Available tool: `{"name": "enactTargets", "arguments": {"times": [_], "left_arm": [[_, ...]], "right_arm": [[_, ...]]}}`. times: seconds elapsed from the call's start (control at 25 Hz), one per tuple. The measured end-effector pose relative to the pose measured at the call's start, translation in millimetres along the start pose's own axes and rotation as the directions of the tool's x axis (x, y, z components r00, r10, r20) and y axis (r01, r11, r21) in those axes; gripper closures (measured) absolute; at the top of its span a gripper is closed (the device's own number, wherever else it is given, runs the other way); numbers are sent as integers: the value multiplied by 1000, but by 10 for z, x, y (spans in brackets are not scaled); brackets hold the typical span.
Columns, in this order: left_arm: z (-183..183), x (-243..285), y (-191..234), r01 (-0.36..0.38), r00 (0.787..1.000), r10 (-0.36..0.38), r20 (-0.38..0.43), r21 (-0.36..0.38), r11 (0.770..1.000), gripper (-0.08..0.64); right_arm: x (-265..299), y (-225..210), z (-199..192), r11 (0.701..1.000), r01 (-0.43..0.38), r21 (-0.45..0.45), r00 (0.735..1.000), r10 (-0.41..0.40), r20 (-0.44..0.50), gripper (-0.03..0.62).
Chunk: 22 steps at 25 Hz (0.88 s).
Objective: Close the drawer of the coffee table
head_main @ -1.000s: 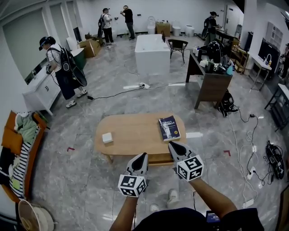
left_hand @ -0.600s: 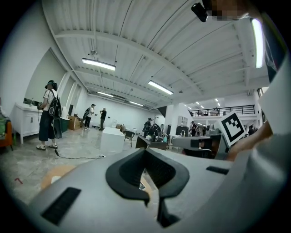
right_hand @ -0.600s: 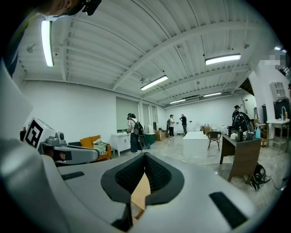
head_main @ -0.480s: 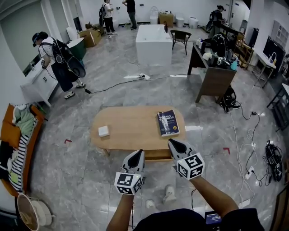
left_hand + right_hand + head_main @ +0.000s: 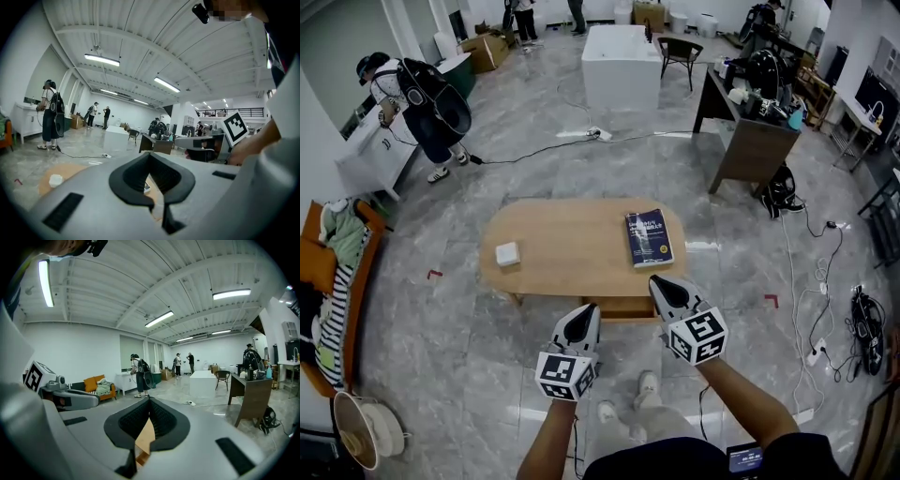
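Observation:
The oval wooden coffee table [image 5: 572, 251] stands ahead of me in the head view. Its drawer [image 5: 623, 306] sticks out a little under the near edge. A dark blue book [image 5: 648, 236] lies on the top at the right, a small white box [image 5: 507, 253] at the left. My left gripper [image 5: 586, 315] is shut and empty, just short of the table's near edge. My right gripper [image 5: 659, 284], also shut and empty, points at the near edge above the drawer's right end. In the right gripper view, wood shows through the slit between the pads [image 5: 161, 425].
A person with a backpack [image 5: 417, 94] stands at a white cabinet far left. An orange sofa [image 5: 333, 281] lines the left wall, with a fan [image 5: 361, 433] by it. Beyond the table are a white block [image 5: 622, 70] and a dark desk [image 5: 755, 145]. Cables [image 5: 811, 281] trail on the right floor.
The table has come nearer and lower in the head view. Both grippers have closed in on its near edge, and my feet now show below them.

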<state>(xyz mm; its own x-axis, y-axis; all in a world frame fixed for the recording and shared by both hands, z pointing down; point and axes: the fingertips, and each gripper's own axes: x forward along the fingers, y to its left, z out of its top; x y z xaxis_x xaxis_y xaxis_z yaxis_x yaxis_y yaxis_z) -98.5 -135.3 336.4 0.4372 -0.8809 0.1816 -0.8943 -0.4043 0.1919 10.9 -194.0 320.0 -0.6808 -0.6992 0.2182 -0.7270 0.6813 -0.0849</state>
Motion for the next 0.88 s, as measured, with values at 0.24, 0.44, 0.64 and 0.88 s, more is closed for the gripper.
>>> {"name": "enactTargets", "arguments": {"times": [0.24,0.44,0.64,0.88], "left_arm": [[-130,158,74,-1,1000,1,-10,0,1000,558],[-309,269,110,4,1000,-4,-29,3,1000,558],[-470,387,108,7,999,-7,-39,-6,1000,558],[-755,462,197,-13,998,11,-65,-31,999,558]], "right_arm": [[137,-33,-195,1000,-25,-3,999,25,-28,581],[211,4,-406,998,-54,-10,997,54,-57,581],[287,-37,-559,996,-79,-27,994,77,-74,581],[388,-191,-682,997,-75,-33,995,72,-73,580]]}}
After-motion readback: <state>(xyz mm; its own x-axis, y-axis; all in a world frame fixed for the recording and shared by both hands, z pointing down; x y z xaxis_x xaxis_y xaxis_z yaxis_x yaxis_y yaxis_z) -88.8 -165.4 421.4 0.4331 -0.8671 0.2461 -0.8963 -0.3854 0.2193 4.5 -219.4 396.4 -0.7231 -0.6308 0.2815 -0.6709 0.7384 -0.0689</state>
